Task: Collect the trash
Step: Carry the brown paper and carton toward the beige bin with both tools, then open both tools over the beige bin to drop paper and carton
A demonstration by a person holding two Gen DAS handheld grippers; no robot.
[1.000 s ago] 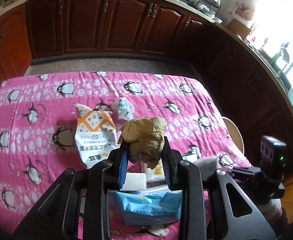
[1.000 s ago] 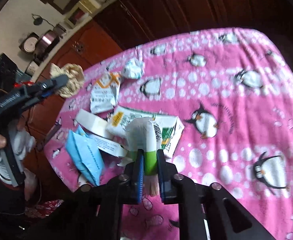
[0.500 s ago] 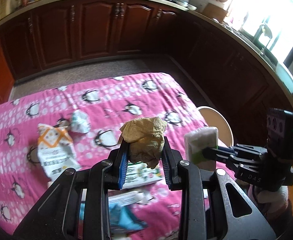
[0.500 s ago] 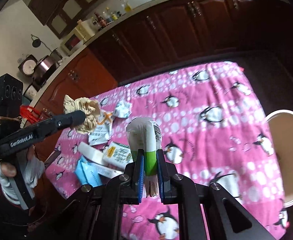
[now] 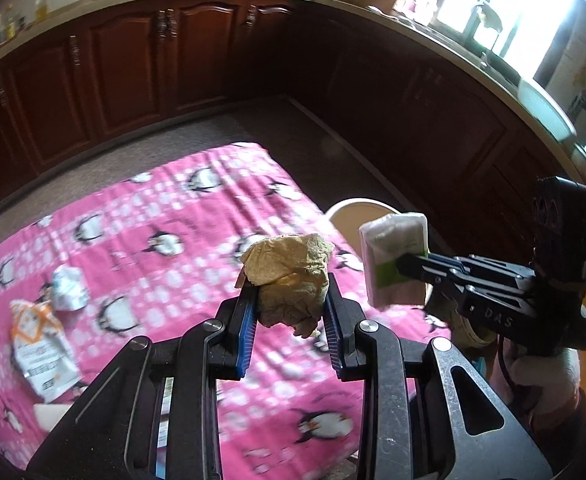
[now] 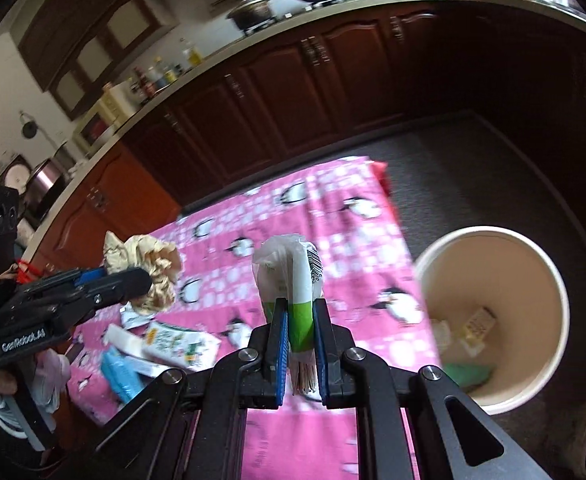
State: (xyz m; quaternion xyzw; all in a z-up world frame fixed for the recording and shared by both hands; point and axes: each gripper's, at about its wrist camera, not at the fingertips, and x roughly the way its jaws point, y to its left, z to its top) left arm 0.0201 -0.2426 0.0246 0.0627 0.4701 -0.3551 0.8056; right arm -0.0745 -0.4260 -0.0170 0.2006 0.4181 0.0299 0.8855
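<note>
My left gripper (image 5: 291, 322) is shut on a crumpled brown paper ball (image 5: 289, 276) and holds it above the pink penguin tablecloth (image 5: 165, 240). My right gripper (image 6: 296, 330) is shut on a white and green packet (image 6: 293, 280), held above the cloth's right part. A cream trash bin (image 6: 493, 316) stands on the floor right of the table, with some trash inside. In the left wrist view the right gripper (image 5: 403, 266) and its packet (image 5: 395, 258) hang over the bin's rim (image 5: 357, 210). The left gripper (image 6: 133, 280) with its paper ball (image 6: 149, 268) shows in the right wrist view.
On the cloth lie an orange and white bag (image 5: 39, 348), a small crumpled wrapper (image 5: 67, 288), a green-printed carton (image 6: 177, 344) and a blue packet (image 6: 119, 374). Dark wooden kitchen cabinets (image 5: 141, 64) line the room beyond a strip of floor.
Both grippers have swung right with their loads, away from the trash pile and toward the bin. The bin is now larger and fully shown in the right wrist view.
</note>
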